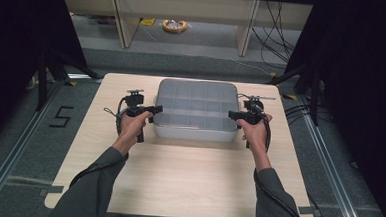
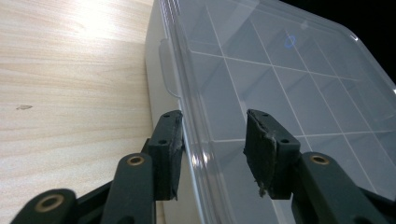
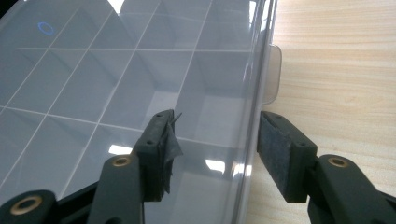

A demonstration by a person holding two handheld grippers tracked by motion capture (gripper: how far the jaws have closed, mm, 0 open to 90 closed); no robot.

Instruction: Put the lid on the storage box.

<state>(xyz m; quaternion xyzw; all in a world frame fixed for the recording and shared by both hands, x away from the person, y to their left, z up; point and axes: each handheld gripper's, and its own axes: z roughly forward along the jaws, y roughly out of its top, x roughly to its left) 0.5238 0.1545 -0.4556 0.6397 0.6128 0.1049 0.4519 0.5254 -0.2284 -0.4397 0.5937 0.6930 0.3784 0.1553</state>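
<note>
A clear plastic compartment box [image 1: 196,108] with its lid down sits at the far middle of the wooden table [image 1: 177,178]. My left gripper [image 1: 156,109] is at the box's left edge. In the left gripper view its jaws [image 2: 212,126] stand open astride the lid rim, one outside and one over the lid [image 2: 280,84]. A latch tab [image 2: 168,70] lies just ahead. My right gripper [image 1: 232,114] mirrors this at the right edge, open [image 3: 215,123] across the rim, with the lid [image 3: 93,70] and a latch tab [image 3: 272,74] ahead. The compartments look empty.
Bare table surface stretches from the box to the near edge. Beyond the table, shelf legs [image 1: 123,19], loose cables [image 1: 280,33] and a yellow-rimmed object [image 1: 174,26] are on the floor. Dark curtains flank both sides.
</note>
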